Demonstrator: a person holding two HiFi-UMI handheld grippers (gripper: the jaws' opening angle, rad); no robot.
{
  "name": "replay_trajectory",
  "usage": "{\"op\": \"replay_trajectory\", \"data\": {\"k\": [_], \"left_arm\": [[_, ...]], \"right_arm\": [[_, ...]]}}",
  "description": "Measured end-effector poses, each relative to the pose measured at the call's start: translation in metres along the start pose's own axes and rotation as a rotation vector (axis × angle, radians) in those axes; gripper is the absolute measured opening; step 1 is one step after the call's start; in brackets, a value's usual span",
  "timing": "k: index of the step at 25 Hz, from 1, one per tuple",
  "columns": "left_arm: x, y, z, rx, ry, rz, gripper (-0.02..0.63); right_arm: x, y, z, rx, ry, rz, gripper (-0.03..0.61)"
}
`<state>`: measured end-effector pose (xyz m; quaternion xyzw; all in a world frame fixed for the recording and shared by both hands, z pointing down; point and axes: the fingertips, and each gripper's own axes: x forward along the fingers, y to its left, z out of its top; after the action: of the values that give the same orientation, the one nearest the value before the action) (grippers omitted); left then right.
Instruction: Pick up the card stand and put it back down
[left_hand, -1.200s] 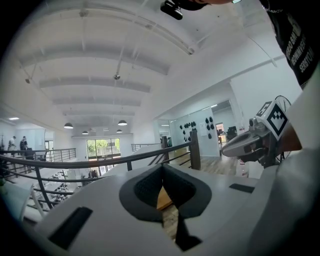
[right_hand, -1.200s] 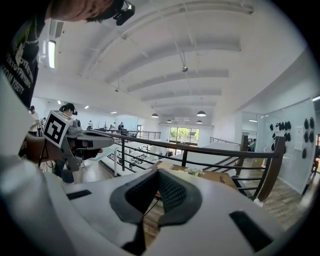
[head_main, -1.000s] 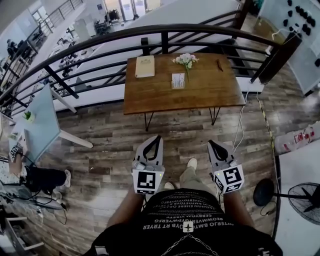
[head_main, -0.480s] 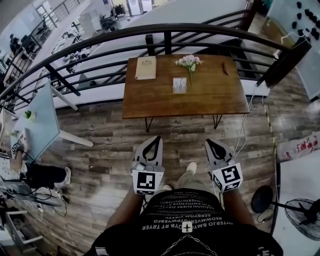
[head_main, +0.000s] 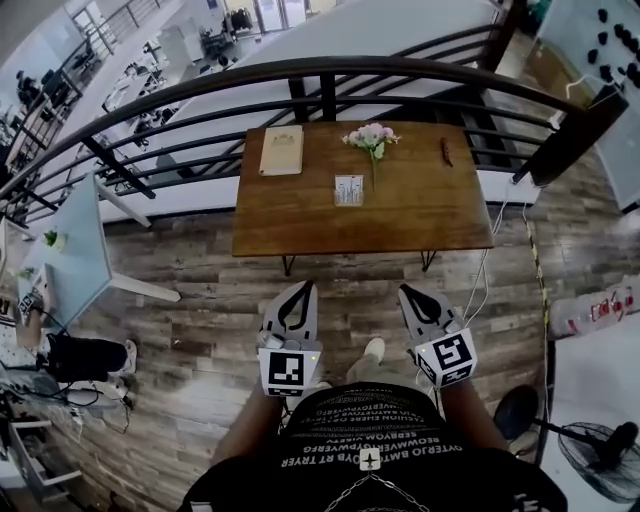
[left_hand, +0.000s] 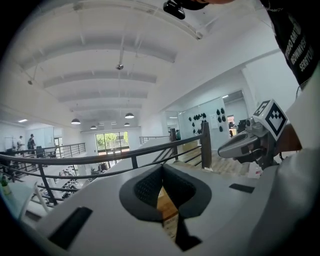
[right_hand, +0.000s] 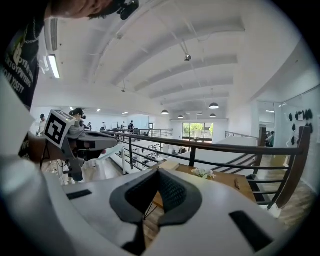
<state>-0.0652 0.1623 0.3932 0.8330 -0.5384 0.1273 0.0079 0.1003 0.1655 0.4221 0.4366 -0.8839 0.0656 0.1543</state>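
Note:
The card stand (head_main: 349, 190), a small white upright card, stands near the middle of a wooden table (head_main: 420, 215) by the railing. Both grippers are held low in front of the person's body, well short of the table's near edge. My left gripper (head_main: 307, 286) is shut with nothing in it; it also shows from its own camera (left_hand: 161, 169). My right gripper (head_main: 403, 292) is shut and empty too, with its jaw tips meeting (right_hand: 159, 172). Each gripper shows in the other's view: the right gripper (left_hand: 247, 144) and the left gripper (right_hand: 85, 142).
On the table lie a tan notebook (head_main: 282, 150), a small bunch of pink and white flowers (head_main: 370, 137) and a thin brown object (head_main: 446, 152). A dark curved railing (head_main: 200, 85) runs behind the table. A light table (head_main: 75, 250) stands at left, a fan (head_main: 600, 470) at lower right.
The table sits lower and larger in the head view, so the person has come closer to it. Both grippers stay shut and have kept their place before the body.

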Motion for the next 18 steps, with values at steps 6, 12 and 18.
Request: {"op": "replay_trajectory", "data": {"k": [6, 12, 18], "left_arm": [[0.032, 0.001, 0.009, -0.002, 0.007, 0.058, 0.023], [0.061, 0.001, 0.023, -0.012, -0.08, 0.127, 0.023], [0.083, -0.018, 0.033, 0.012, -0.114, 0.141, 0.023]], "right_arm": [[0.022, -0.035, 0.004, -0.005, -0.001, 0.053, 0.015], [0.041, -0.071, 0.014, -0.014, -0.02, 0.115, 0.015], [0.05, -0.102, 0.015, -0.021, -0.02, 0.155, 0.015]]}}
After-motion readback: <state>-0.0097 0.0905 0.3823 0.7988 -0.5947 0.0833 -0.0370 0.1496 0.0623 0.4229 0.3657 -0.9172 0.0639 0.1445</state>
